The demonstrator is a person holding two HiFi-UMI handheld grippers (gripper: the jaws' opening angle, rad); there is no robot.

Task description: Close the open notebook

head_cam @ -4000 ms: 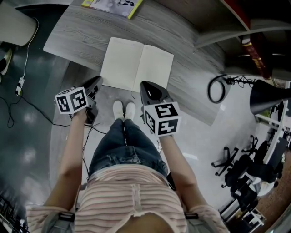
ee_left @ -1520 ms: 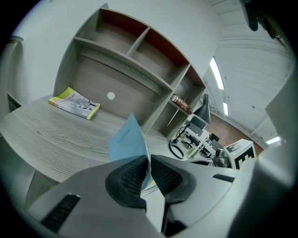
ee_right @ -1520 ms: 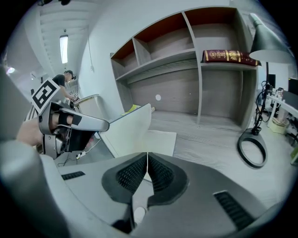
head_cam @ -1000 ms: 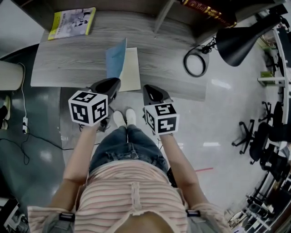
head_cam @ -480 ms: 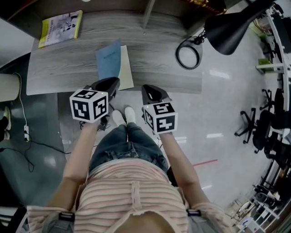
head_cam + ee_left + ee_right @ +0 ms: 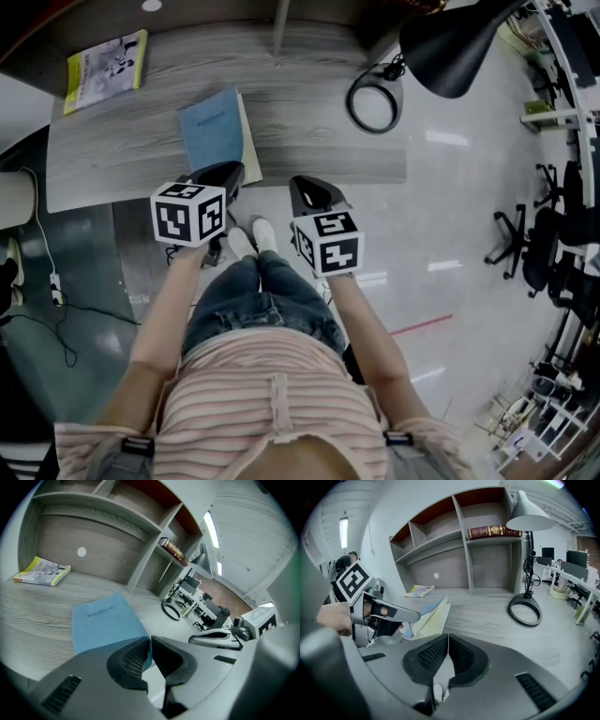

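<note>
notebook [image 6: 211, 131]: near corner hidden under the left gripper [image 6: 232, 172], whose jaws have just been closing on the blue cover; the cover hides all but a pale strip of the pages.
lamp [image 6: 448, 45]: shade cut off by the head view's top edge.
book [image 6: 494, 530]: spine lettering too small to read.
magazine [image 6: 105, 58]: cover print too small to read.

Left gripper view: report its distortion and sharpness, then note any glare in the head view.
Left gripper view: strong fisheye, so the shelving bows and the corners go black; the print on the blue notebook is legible. Head view: also wide-angle, with bright glare patches on the glossy floor and dim, even light on the desk.
</note>
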